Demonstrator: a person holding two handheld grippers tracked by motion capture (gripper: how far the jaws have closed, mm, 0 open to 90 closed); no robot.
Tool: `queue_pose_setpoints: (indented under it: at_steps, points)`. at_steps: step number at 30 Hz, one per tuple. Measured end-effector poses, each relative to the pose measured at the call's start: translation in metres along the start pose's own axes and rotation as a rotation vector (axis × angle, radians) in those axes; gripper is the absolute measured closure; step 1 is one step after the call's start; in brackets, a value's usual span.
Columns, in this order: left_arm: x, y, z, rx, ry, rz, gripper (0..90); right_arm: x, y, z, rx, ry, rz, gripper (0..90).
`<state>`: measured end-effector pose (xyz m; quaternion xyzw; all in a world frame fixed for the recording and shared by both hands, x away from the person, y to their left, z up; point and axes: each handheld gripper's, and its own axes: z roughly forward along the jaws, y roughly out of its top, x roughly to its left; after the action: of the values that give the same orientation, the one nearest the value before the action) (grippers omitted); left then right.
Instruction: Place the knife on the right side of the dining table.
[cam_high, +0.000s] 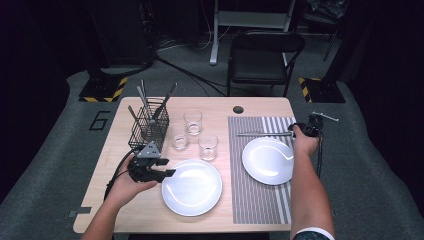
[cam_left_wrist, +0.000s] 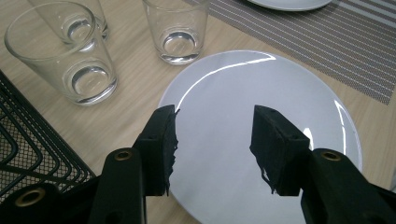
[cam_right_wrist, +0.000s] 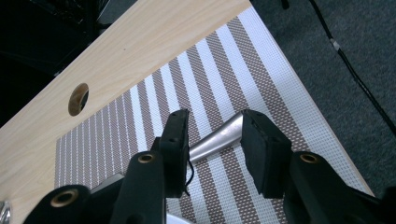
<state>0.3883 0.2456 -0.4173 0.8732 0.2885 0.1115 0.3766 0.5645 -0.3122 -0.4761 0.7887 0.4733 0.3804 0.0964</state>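
Cutlery handle (cam_right_wrist: 219, 136) lies on the striped placemat (cam_right_wrist: 261, 84) behind the plate (cam_high: 267, 160), between my right hand-held gripper (cam_right_wrist: 212, 140)'s released jaws, long axis crossing them; my left hand-held gripper (cam_left_wrist: 212, 140) hovers unclenched above the other plate (cam_left_wrist: 261, 93).

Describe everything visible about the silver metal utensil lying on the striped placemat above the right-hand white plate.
The silver metal utensil is slim and shiny, with a handle that flares wider toward its end. It lies flat on the brown-and-white striped woven placemat, running across the stripes just beyond the round white plate. Its handle end sits between the open jaws of the right gripper, whose pads do not visibly press on it. Its working end is too small to identify.
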Motion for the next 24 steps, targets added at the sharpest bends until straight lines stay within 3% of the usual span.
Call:
queue_pose_setpoints:
  at_steps: [7, 12, 17, 24]
  points:
    - [0.002, 0.001, 0.001, -0.006, -0.009, -0.026, 49.2, 0.005, -0.001, -0.007, 0.012, 0.024, -0.045, 59.1]
    - [0.004, 0.002, 0.002, 0.000, -0.010, -0.023, 49.3, 0.010, -0.005, -0.014, 0.014, 0.039, -0.089, 58.2]
    - [0.004, 0.002, 0.004, -0.007, -0.007, -0.025, 49.3, 0.022, -0.010, -0.022, 0.024, 0.050, -0.166, 57.9]
    - [0.007, 0.003, 0.005, -0.002, -0.016, -0.028, 49.2, 0.035, -0.016, -0.030, 0.026, 0.090, -0.206, 58.1]
